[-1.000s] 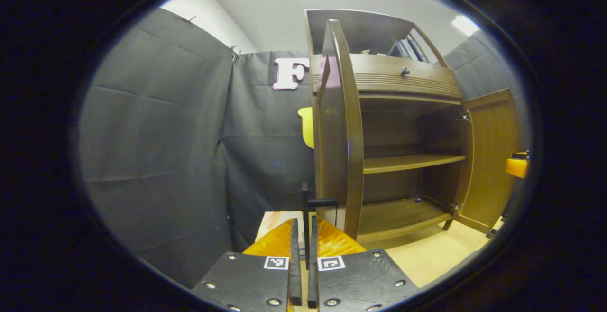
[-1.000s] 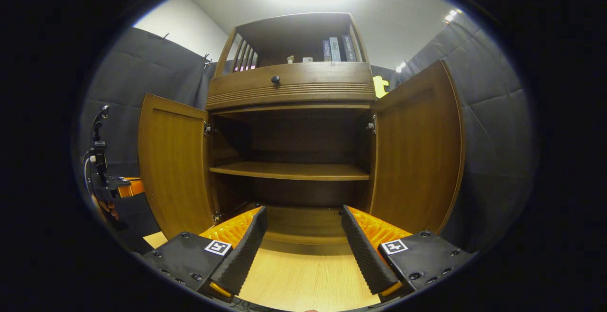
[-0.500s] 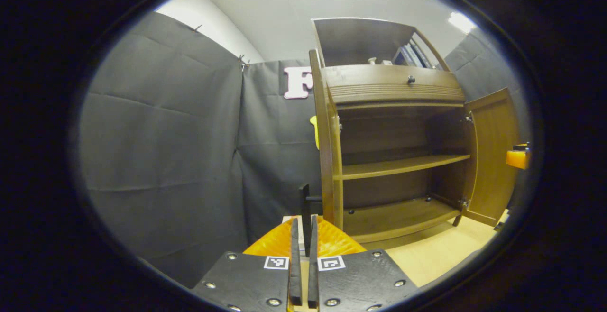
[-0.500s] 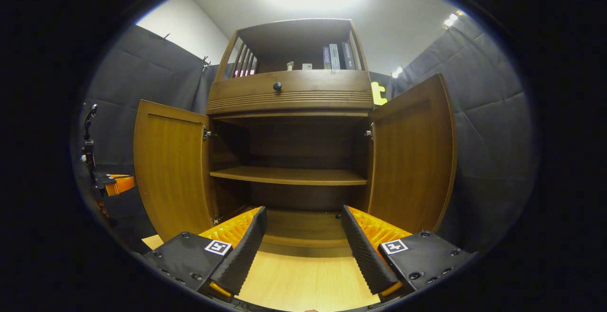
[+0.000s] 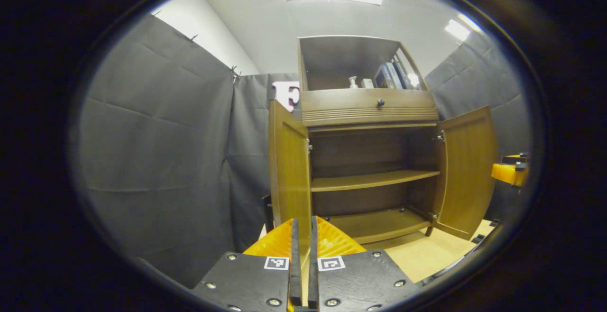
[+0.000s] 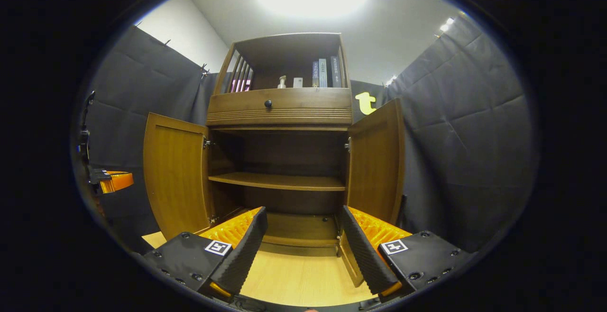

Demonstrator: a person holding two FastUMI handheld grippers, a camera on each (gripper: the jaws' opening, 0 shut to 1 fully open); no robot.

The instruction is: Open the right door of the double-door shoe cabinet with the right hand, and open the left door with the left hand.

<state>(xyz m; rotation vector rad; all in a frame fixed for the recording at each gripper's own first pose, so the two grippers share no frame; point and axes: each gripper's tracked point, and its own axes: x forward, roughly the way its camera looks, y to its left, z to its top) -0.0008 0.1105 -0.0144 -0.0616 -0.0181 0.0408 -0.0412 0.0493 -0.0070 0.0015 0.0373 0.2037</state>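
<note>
The brown wooden shoe cabinet (image 5: 370,113) (image 6: 280,113) stands with both lower doors swung wide. Its left door (image 5: 289,169) (image 6: 175,174) and right door (image 5: 467,169) (image 6: 377,165) both stand out from the frame, baring an inner shelf (image 6: 277,181). My left gripper (image 5: 303,264) sits low in front of the left door, its pads close together with nothing between them. My right gripper (image 6: 301,250) is open, facing the cabinet's bare inside from a short way back. Each gripper's orange body also shows in the other's view: the right gripper (image 5: 510,172) beside the right door, the left gripper (image 6: 111,181) beside the left door.
Above the doors is a drawer with a dark knob (image 6: 268,104), and an open top shelf with books (image 6: 325,72) and a small bottle. A light wooden floor (image 6: 298,279) lies before the cabinet. Black cloth walls close in on both sides.
My left gripper has come off the left door's black handle and drawn back, turning to face the cabinet front. The right gripper has also backed away; both doors stay open.
</note>
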